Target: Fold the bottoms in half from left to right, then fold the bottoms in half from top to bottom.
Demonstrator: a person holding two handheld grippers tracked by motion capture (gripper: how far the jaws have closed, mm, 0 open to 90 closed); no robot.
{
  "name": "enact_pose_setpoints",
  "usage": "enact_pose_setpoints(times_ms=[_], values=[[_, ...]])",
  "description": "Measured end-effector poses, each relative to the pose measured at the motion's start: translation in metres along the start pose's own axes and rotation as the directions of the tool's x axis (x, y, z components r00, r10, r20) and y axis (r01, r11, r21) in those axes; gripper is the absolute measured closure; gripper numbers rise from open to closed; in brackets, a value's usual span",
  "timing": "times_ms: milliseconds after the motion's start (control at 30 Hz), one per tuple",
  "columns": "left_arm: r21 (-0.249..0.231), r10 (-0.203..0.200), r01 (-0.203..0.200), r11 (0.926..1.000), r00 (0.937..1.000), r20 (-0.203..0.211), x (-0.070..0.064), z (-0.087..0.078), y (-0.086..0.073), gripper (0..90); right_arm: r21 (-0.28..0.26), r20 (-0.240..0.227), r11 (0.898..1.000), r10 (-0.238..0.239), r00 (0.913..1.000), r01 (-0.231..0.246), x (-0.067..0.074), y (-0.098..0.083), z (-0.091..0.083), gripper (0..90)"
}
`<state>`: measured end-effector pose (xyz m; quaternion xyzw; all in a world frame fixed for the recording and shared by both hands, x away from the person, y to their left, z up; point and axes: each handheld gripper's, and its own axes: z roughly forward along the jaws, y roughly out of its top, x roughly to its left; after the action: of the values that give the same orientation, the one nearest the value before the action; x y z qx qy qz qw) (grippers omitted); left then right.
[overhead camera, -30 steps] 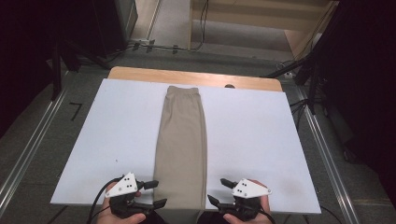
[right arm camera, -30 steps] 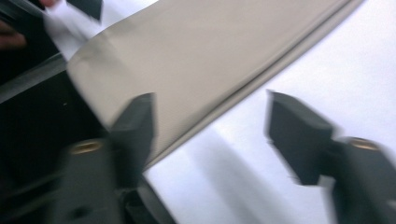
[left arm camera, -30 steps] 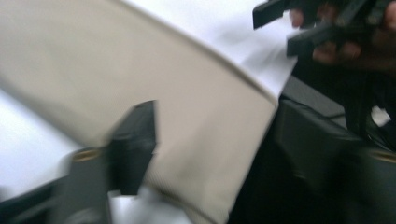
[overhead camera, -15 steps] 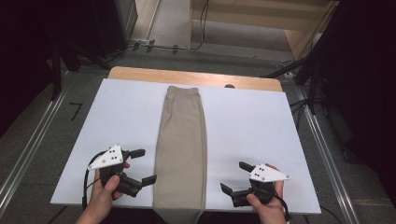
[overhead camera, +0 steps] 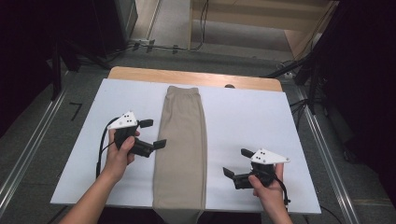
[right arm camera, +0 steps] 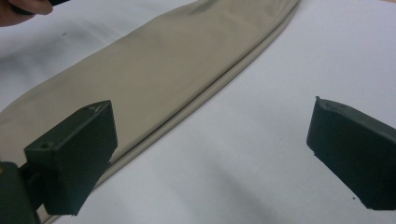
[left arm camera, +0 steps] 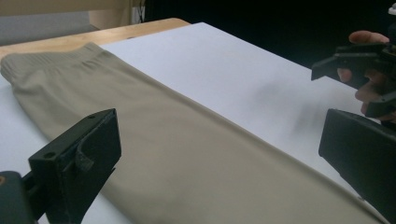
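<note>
Folded beige trousers (overhead camera: 180, 149) lie along white table (overhead camera: 261, 116).

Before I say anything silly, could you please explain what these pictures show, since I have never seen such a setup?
A person sits at a white table holding a hand-held two-jaw gripper in each hand. One picture looks down from above; the other two come from cameras riding on each gripper, looking along its black jaws. Folded beige trousers lie lengthwise down the middle, waistband at the far end. The left gripper and the right gripper sit either side of them, jaws wide open after just opening, holding nothing.
</note>
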<state>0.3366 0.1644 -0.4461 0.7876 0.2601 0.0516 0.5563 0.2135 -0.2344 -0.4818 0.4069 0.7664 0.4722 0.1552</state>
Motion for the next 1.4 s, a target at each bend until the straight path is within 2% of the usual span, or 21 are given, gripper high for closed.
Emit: enact_pose_setpoints(times_ms=[267,367,467,633,700,733,767,800,900,933,967,1100,1167,1300,1333,1400], values=[[0.016,-0.019,0.019,0.9997,0.9995,-0.025,0.034,0.03,0.023,0.0,-0.011,-0.009,1.0,-0.003,1.0,0.003,-0.02,0.03,0.024,0.5],[0.028,-0.026,0.028,0.9992,0.9982,-0.054,0.046,0.04,0.029,0.0,-0.011,-0.01,1.0,0.011,0.9999,-0.011,-0.032,0.046,0.038,0.5],[0.04,-0.046,0.049,0.998,0.9955,-0.083,0.061,0.052,0.034,0.0,-0.005,-0.02,1.0,0.02,0.9996,-0.021,-0.042,0.059,0.051,0.5],[0.056,-0.094,0.1,0.9934,0.9897,-0.108,0.081,0.066,0.035,0.0,0.015,-0.004,1.0,0.024,0.9997,-0.024,-0.056,0.08,0.076,0.6],[0.064,-0.109,0.115,0.9913,0.9894,-0.096,0.09,0.072,0.034,1.2,0.013,0.009,0.999,0.046,0.9989,-0.046,-0.063,0.086,0.088,6.7],[0.079,-0.101,0.111,0.9907,0.9877,-0.12,0.093,0.075,0.034,4.6,0.018,0.013,0.998,0.064,0.9979,-0.064,-0.065,0.089,0.094,9.3],[0.095,-0.101,0.116,0.9887,0.9835,-0.151,0.096,0.079,0.033,7.5,0.019,0.017,0.997,0.072,0.9972,-0.073,-0.067,0.092,0.101,12.3],[0.105,-0.11,0.127,0.9863,0.9809,-0.16,0.099,0.082,0.033,10.4,0.024,0.03,0.997,0.075,0.9967,-0.076,-0.068,0.095,0.108,12.5],[0.135,-0.135,0.166,0.9768,0.9667,-0.218,0.11,0.092,0.03,15.3,0.047,0.043,0.996,0.069,0.9967,-0.071,-0.071,0.103,0.126,12.5],[0.141,-0.135,0.171,0.9752,0.9635,-0.231,0.112,0.094,0.03,17.0,0.049,0.049,0.996,0.068,0.9965,-0.07,-0.072,0.105,0.134,13.2],[0.139,-0.139,0.178,0.9742,0.9572,-0.254,0.116,0.096,0.03,18.3,0.058,0.059,0.996,0.072,0.9957,-0.075,-0.074,0.107,0.139,15.4],[0.147,-0.144,0.195,0.9699,0.9436,-0.298,0.127,0.103,0.03,22.3,0.087,0.124,0.99,0.102,0.987,-0.114,-0.085,0.11,0.161,23.2],[0.167,-0.151,0.214,0.9624,0.9335,-0.325,0.134,0.109,0.029,25.1,0.115,0.137,0.985,0.109,0.9846,-0.125,-0.093,0.111,0.171,25.1],[0.19,-0.164,0.245,0.9506,0.9182,-0.36,0.143,0.117,0.03,28.6,0.148,0.14,0.978,0.125,0.9822,-0.146,-0.104,0.114,0.186,27.3],[0.218,-0.158,0.253,0.9426,0.9131,-0.376,0.145,0.121,0.029,30.4,0.154,0.141,0.977,0.127,0.9817,-0.149,-0.107,0.115,0.19,28.3],[0.271,-0.129,0.25,0.9295,0.9092,-0.396,0.147,0.127,0.029,31.3,0.161,0.145,0.973,0.141,0.9794,-0.164,-0.112,0.117,0.197,28.9]])
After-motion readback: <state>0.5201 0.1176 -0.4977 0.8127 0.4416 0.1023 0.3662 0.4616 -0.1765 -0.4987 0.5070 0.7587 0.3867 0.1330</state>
